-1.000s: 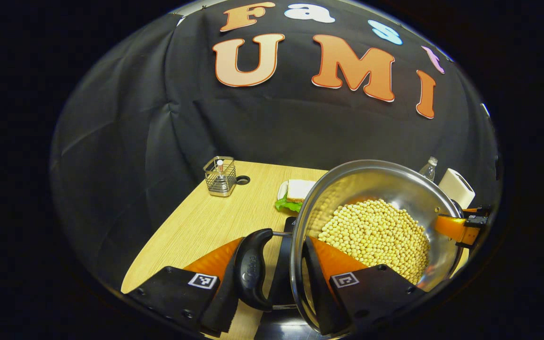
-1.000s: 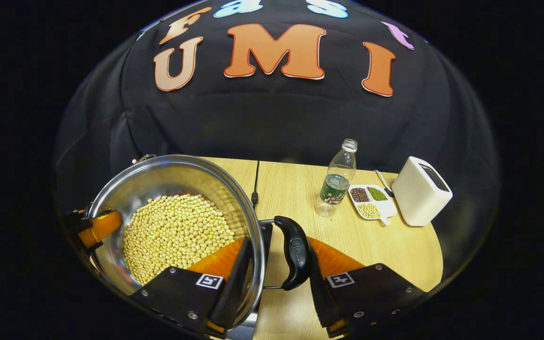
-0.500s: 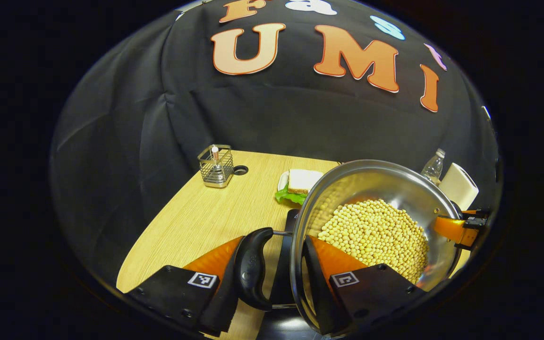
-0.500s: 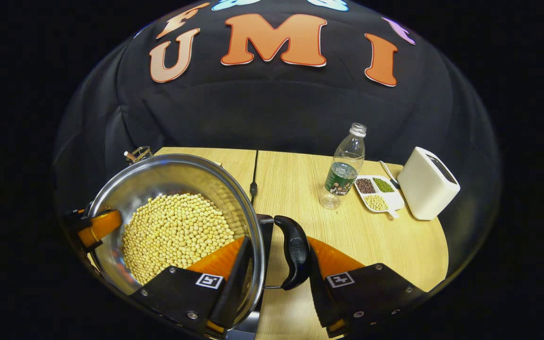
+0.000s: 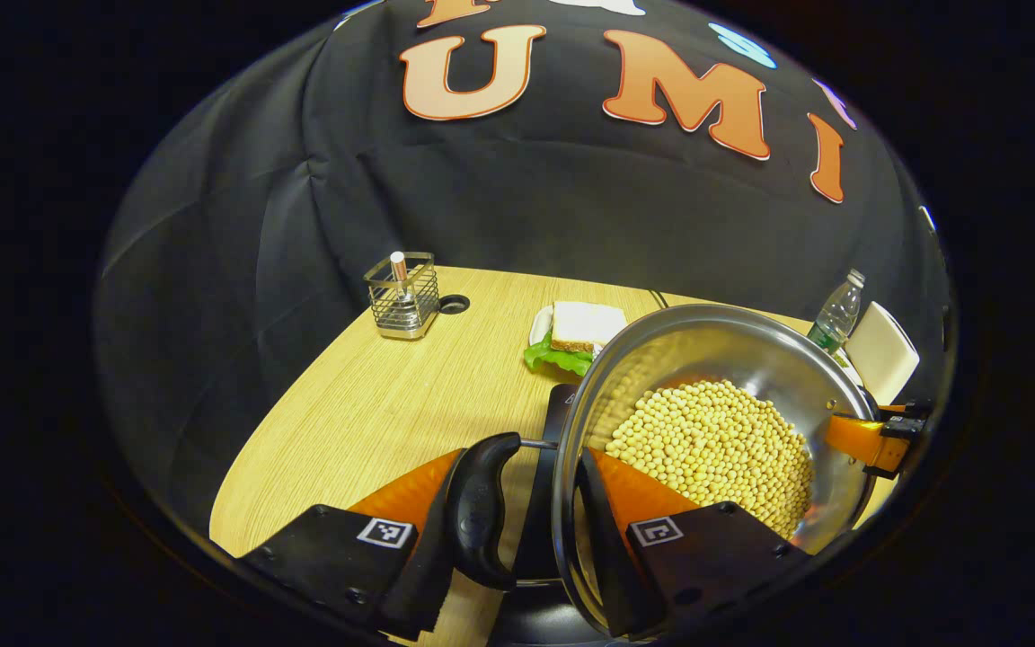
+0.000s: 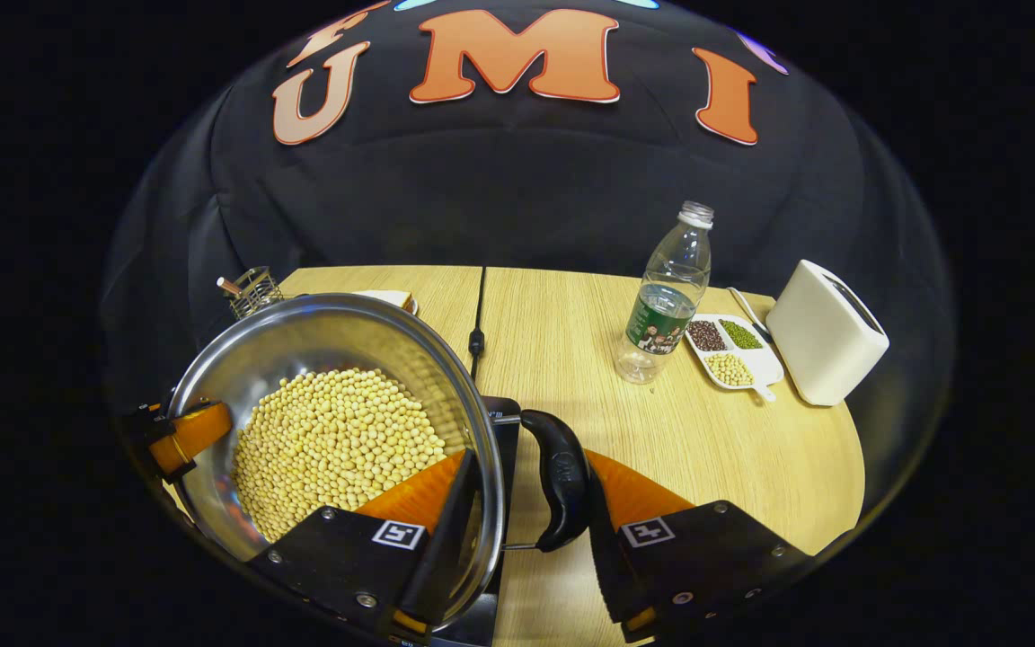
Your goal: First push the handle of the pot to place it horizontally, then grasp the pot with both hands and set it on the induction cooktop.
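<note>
My left claw (image 5: 525,530) and right claw (image 6: 517,530) each clamp a curved black handle and the rim of the polished steel pot (image 6: 320,337), round soybeans (image 6: 338,445) inside, glossy black cooktop (image 6: 507,422) directly beneath

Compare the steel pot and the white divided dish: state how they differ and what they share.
The steel pot is round, deep and clamped by both grippers; the white divided dish is shallow and lies untouched on the table. The pot holds one pile of yellow beans; the dish has three separate sorts. Both hold dry beans.
</note>
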Demonstrator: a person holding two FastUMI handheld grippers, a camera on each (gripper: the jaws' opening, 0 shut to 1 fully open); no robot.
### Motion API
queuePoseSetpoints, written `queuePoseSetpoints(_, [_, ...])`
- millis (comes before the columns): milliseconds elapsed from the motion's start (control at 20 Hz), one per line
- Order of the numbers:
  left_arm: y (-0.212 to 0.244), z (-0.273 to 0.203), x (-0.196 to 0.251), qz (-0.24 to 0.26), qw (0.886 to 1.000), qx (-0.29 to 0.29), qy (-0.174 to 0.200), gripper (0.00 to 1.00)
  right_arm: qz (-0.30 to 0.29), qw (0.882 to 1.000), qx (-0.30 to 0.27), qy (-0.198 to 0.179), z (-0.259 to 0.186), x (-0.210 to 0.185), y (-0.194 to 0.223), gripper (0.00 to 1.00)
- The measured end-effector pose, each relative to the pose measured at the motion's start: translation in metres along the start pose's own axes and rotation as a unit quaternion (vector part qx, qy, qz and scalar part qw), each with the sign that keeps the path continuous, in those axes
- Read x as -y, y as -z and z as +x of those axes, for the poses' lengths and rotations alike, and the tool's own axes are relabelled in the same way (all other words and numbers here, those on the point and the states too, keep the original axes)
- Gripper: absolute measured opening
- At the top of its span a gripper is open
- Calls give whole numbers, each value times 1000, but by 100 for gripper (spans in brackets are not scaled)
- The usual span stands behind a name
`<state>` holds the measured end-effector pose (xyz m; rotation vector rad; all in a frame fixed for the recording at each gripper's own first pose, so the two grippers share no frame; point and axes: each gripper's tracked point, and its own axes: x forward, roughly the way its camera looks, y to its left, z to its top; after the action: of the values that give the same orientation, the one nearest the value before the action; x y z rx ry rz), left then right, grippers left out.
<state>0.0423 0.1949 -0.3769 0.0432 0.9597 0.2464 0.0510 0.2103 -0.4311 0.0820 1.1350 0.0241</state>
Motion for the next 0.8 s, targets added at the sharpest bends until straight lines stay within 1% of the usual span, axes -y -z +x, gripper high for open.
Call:
queuePoseSetpoints(50, [0,0,0,-1,1000,-1,0,74,-1,1000,-2,0,2,-1,1,65])
queuePoseSetpoints(100, [0,-1,0,-3,1000,-3,-1,71,1,1000,-4,0,3,-2,2,65])
queuePoseSetpoints(150, [-2,-3,0,-4,1000,-4,0,71,0,1000,-5,1,4,-3,2,61])
queuePoseSetpoints(200, [-3,-4,-1,-5,1000,-4,0,71,0,1000,-3,1,5,-2,1,65])
queuePoseSetpoints(250, [-4,-3,-2,-4,1000,-1,1,74,-1,1000,0,2,6,-3,0,65])
queuePoseSetpoints(400, [-1,0,-1,-5,1000,-4,4,71,-4,1000,-5,3,7,-4,2,65])
queuePoseSetpoints(450, [-1,0,0,-5,1000,-7,4,74,-3,1000,-6,4,8,-5,1,65])
queuePoseSetpoints(550, [0,1,0,2,1000,-13,3,75,-9,1000,-11,5,10,-7,3,65])
queuePoseSetpoints(600, [-2,3,-1,12,1000,-4,-1,77,-13,1000,-17,5,9,-7,6,67])
queuePoseSetpoints(650, [-2,5,-3,17,1000,-5,-7,80,-14,1000,-9,6,9,-7,4,68])
queuePoseSetpoints(700, [-3,3,-2,21,1000,0,-10,80,-18,1000,-12,6,10,-4,7,69])
queuePoseSetpoints(750, [-2,5,-2,23,1000,2,-12,85,-18,1000,-8,2,9,-6,5,66])
queuePoseSetpoints(800, [-2,5,-3,25,1000,3,-12,86,-17,1000,-4,-3,7,-9,4,73])
